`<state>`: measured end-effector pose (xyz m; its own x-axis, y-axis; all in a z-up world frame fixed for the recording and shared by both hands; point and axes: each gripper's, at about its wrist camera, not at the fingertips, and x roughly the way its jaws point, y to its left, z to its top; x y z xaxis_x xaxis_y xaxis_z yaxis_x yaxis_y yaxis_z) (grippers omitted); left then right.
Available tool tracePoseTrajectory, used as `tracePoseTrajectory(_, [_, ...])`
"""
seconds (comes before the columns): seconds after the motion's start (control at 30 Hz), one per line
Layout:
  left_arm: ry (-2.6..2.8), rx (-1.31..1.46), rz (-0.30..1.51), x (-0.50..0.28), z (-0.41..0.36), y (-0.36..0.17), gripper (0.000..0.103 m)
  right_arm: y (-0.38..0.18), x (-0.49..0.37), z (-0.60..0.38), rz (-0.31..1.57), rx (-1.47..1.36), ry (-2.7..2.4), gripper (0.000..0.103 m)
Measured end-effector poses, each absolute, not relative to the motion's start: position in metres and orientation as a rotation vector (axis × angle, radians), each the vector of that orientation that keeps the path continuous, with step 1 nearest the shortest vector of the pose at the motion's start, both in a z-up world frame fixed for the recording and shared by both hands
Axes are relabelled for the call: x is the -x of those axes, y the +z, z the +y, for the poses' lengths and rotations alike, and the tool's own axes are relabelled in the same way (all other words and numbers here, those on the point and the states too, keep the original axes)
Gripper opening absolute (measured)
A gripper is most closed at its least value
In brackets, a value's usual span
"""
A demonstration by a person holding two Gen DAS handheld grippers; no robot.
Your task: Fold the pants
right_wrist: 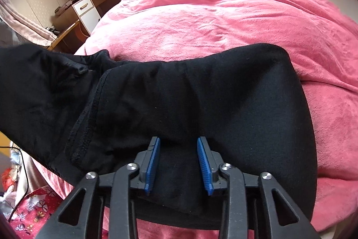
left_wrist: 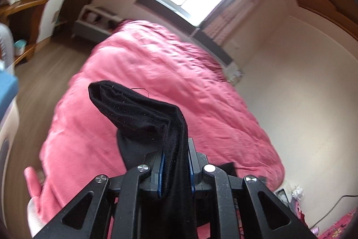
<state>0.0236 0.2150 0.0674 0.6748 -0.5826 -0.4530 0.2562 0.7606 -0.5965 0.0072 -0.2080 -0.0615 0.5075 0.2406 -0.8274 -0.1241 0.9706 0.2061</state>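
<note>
Left gripper (left_wrist: 175, 162) is clenched on a bunched end of the black pants (right_wrist: 179, 104), lifted clear of the pink bedspread (right_wrist: 223, 15). Right gripper (right_wrist: 178, 162) hovers released, pads apart over the flat part (cloth beneath, not pinched). To fold well: carry the raised end across, keep it taut, align edges. The pants' long axis runs left-right in the right view, the left end rising.

Right gripper (right_wrist: 179, 162) jaws apart over black pants (right_wrist: 201, 93) lying on pink blanket (right_wrist: 223, 15), pads clear of fabric, left pant end lifted off the blanket
</note>
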Motion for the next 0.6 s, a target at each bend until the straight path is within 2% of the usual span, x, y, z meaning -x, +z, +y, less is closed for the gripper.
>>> tracePoseTrajectory(0.17, [-0.628, 0.487, 0.638, -0.021, 0.167, 0.100, 0.015, -0.064, -0.006, -0.200, 1.014, -0.079, 0.226, 0.043])
tracePoseTrajectory(0.3, [-0.742, 0.442, 0.635, -0.021, 0.119, 0.115, 0.015, -0.064, -0.007, -0.196, 1.025, -0.078, 0.244, 0.053])
tracePoseTrajectory(0.6, [-0.873, 0.369, 0.700, -0.028, 0.036, 0.109, 0.015, -0.036, -0.002, -0.226, 1.034, -0.164, 0.189, 0.053])
